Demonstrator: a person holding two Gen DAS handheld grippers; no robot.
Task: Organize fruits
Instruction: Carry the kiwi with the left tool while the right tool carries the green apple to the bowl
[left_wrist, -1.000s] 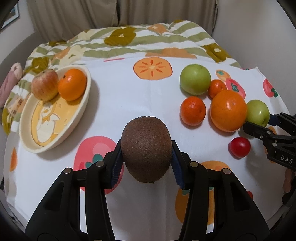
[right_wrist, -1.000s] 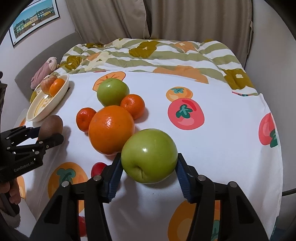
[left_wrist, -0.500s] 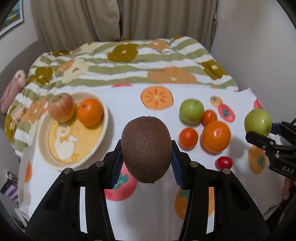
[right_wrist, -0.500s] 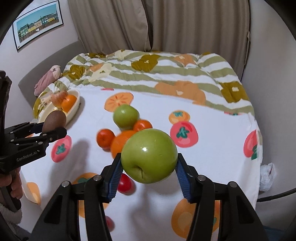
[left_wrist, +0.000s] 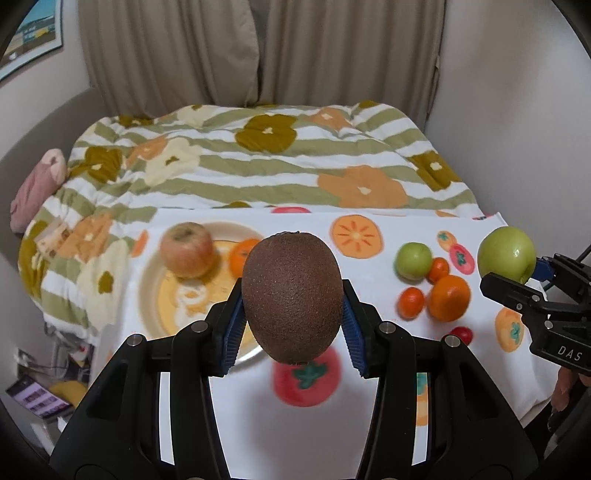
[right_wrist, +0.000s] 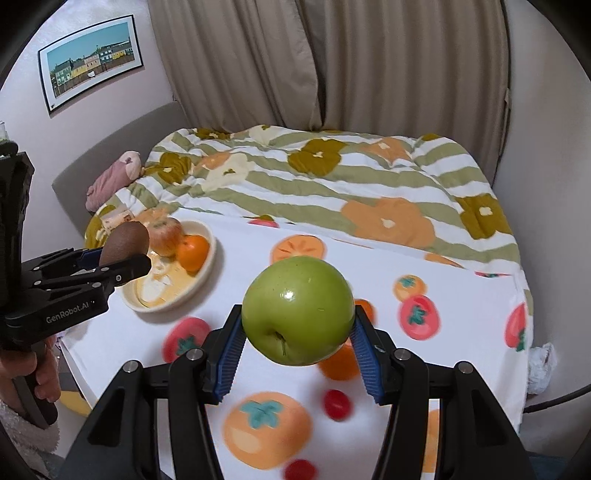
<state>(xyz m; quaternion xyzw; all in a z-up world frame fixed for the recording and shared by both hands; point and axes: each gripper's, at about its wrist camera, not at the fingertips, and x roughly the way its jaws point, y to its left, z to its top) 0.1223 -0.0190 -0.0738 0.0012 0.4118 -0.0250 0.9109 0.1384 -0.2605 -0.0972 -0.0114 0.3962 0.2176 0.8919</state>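
My left gripper (left_wrist: 291, 325) is shut on a brown kiwi (left_wrist: 291, 295) and holds it high above the cloth, in front of the cream plate (left_wrist: 155, 291). The plate holds a red apple (left_wrist: 186, 250) and a mandarin (left_wrist: 242, 254). My right gripper (right_wrist: 297, 341) is shut on a green apple (right_wrist: 297, 310), lifted well above the cloth; it also shows in the left wrist view (left_wrist: 506, 253). In the right wrist view the kiwi (right_wrist: 123, 242) hangs next to the plate (right_wrist: 207, 273).
On the fruit-print cloth (left_wrist: 388, 229) lie a green apple (left_wrist: 413, 260), a large orange (left_wrist: 448, 297), two mandarins (left_wrist: 410, 302), and a small red tomato (left_wrist: 461, 334). A striped floral quilt (left_wrist: 258, 166) lies behind. Walls and curtains close the back and right.
Both grippers have risen higher with their fruit and the table looks farther away. The left gripper with the kiwi has shifted towards the plate.
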